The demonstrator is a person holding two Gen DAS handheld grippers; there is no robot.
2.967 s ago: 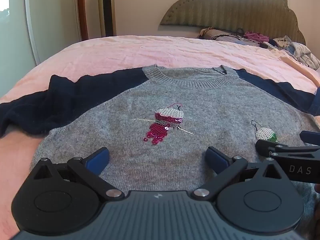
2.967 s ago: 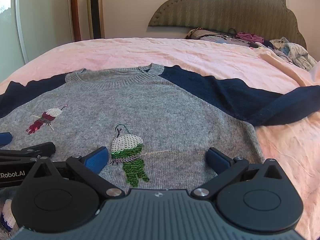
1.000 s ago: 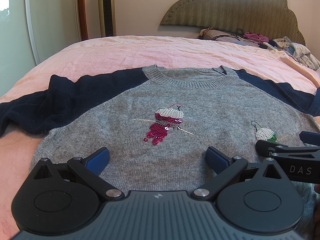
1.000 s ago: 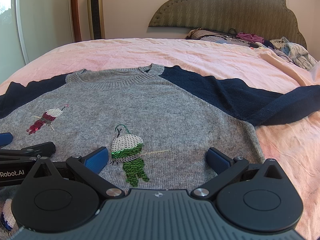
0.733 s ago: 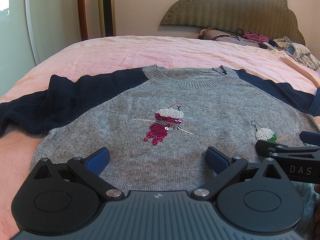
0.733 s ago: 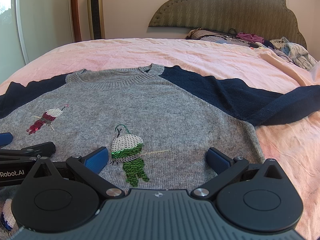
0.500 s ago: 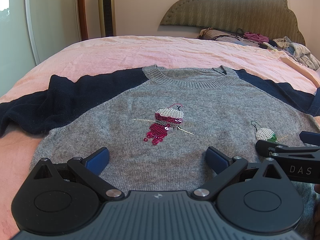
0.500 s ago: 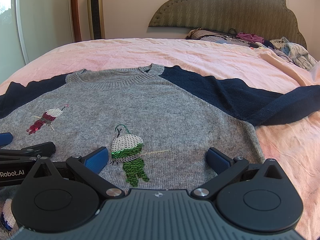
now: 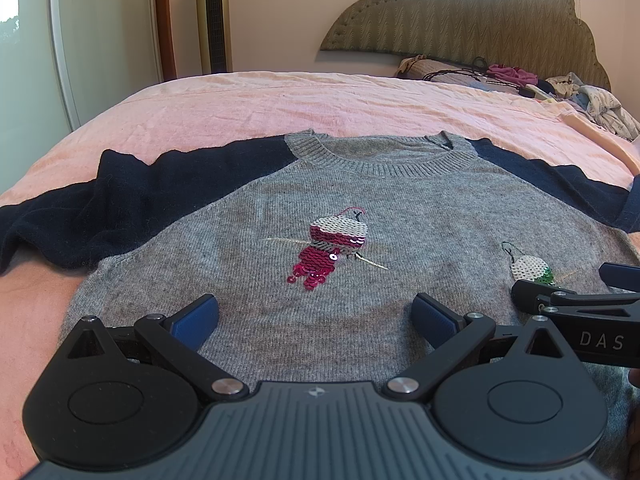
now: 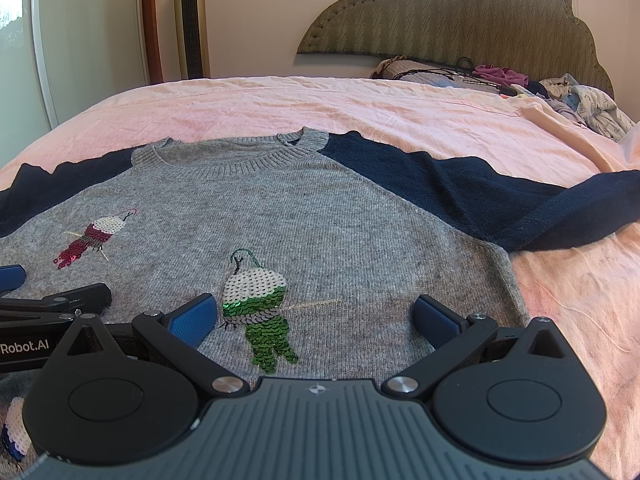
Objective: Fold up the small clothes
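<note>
Nothing I can see has shifted since the earlier frames — both of my grippers sit over the near hem as before, and the sweater (image 9: 400, 208) lies as it did. It is spread flat, front up, on the pink bedsheet (image 9: 280, 112), neckline at the far end. The body is grey knit with a ribbed collar; the navy sleeves (image 10: 480, 196) stretch out left and right. A red sequin bird (image 9: 332, 248) sits left of centre, a green sequin bird (image 10: 260, 312) further right.

My left gripper (image 9: 314, 316) has its jaws wide apart, holding nothing, its blue pads (image 9: 196, 318) low above the grey knit — contact I cannot tell. My right gripper (image 10: 316, 316) is spread just as wide and also holds nothing, its left pad beside the green bird.
</note>
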